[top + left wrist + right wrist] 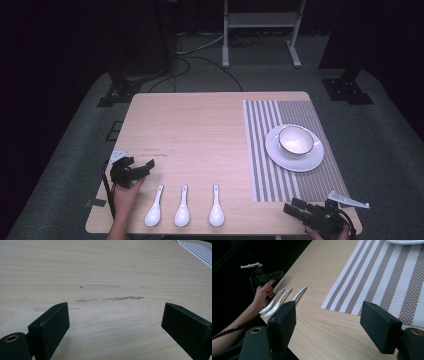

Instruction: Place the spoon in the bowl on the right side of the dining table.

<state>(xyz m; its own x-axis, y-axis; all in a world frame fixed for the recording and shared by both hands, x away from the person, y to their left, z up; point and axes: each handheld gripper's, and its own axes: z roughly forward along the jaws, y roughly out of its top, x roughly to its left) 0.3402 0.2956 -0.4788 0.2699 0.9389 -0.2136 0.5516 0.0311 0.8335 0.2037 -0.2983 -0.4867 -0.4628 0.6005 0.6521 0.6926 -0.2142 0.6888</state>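
Dim floor — plate (405,241) cut off.

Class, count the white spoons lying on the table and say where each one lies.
3, in a row along the near table edge: left spoon nearest the left tongs, middle spoon, right spoon nearest the striped placemat. None seems hidden.

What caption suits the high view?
Two open grippers, left gripper and right gripper, flank three white spoons.
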